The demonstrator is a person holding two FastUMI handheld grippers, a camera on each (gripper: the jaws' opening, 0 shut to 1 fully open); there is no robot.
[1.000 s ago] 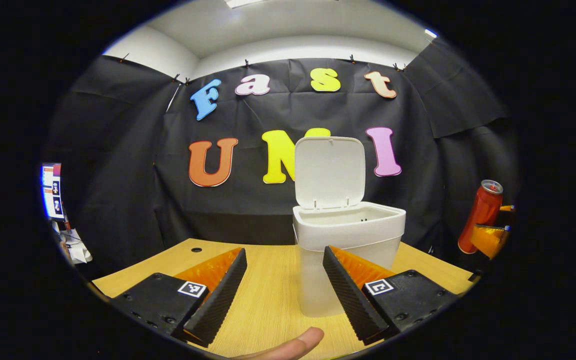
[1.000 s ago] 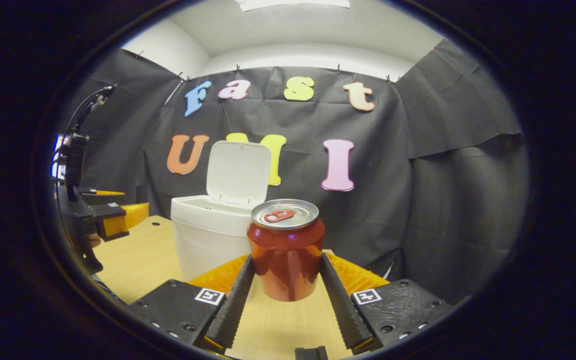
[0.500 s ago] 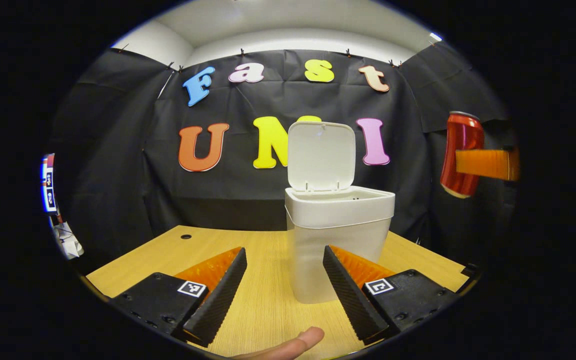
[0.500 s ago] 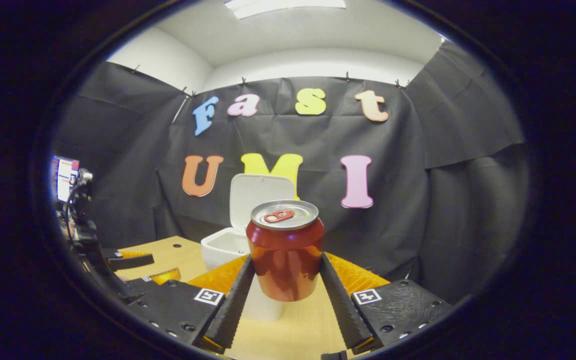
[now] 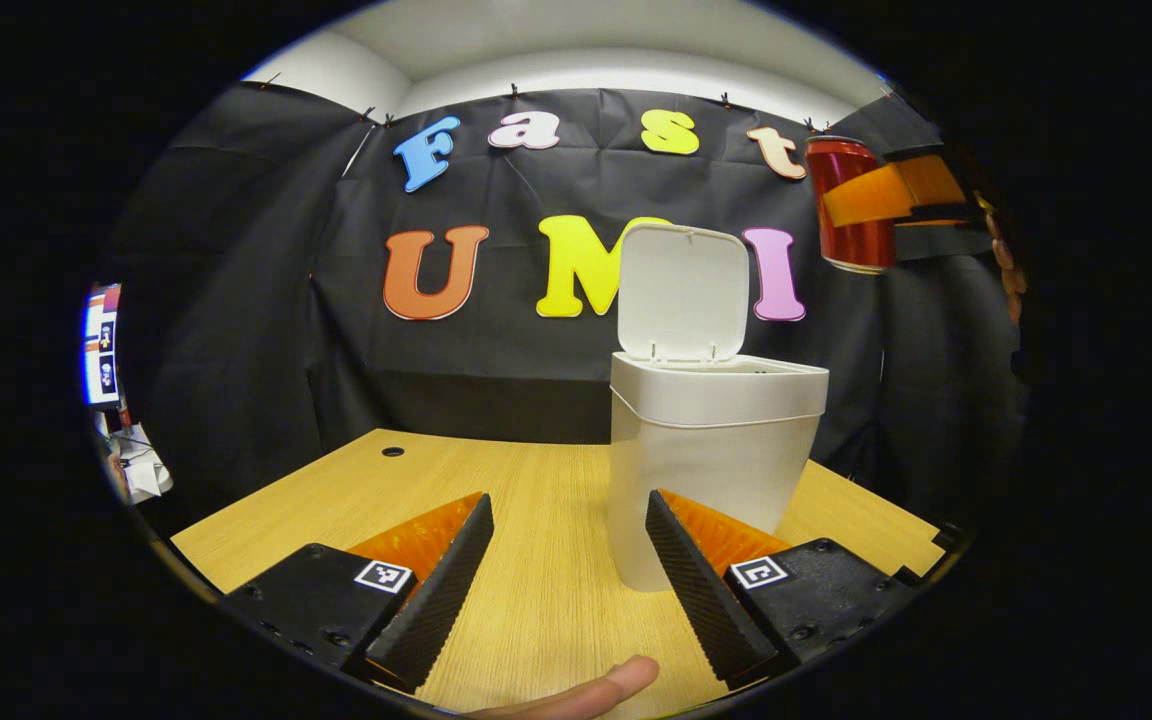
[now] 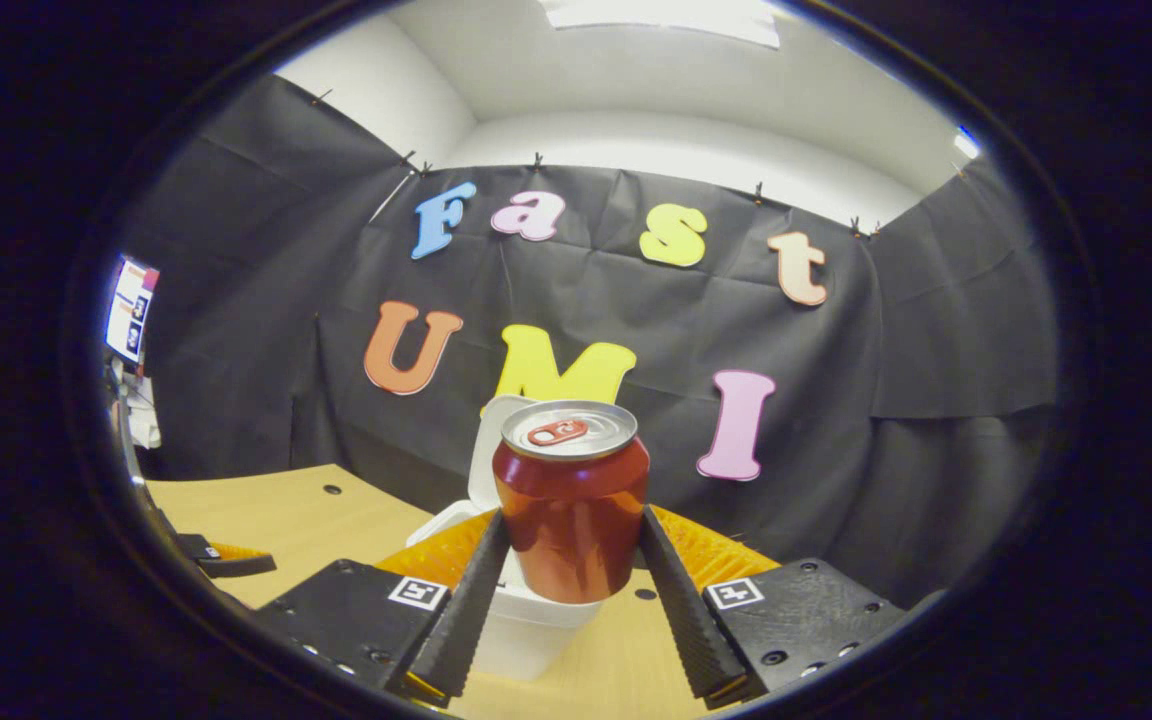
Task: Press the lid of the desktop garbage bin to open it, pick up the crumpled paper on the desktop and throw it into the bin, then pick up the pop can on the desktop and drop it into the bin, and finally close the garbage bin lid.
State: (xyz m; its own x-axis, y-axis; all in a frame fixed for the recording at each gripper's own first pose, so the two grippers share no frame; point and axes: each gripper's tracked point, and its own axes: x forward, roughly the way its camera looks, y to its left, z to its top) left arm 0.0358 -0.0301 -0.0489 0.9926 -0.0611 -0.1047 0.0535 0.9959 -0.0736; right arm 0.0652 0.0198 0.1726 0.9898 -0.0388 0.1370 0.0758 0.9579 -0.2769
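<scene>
The right hand-held gripper point(image 6: 572, 600) clamped the upright pop can point(image 6: 572, 500) above the open-lidded garbage bin point(image 5: 716, 440) near the counter's point(image 5: 536, 520) back edge; released off-centre, it could strike the rim and tumble outside.

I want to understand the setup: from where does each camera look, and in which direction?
Left gripper view: rides low over the table, facing the open bin; own open jaws and a fingertip show below.
Right gripper view: held above the bin, facing the booth wall; own jaws clamp the red can.
Shared: bin, raised lid, can, table.
</scene>
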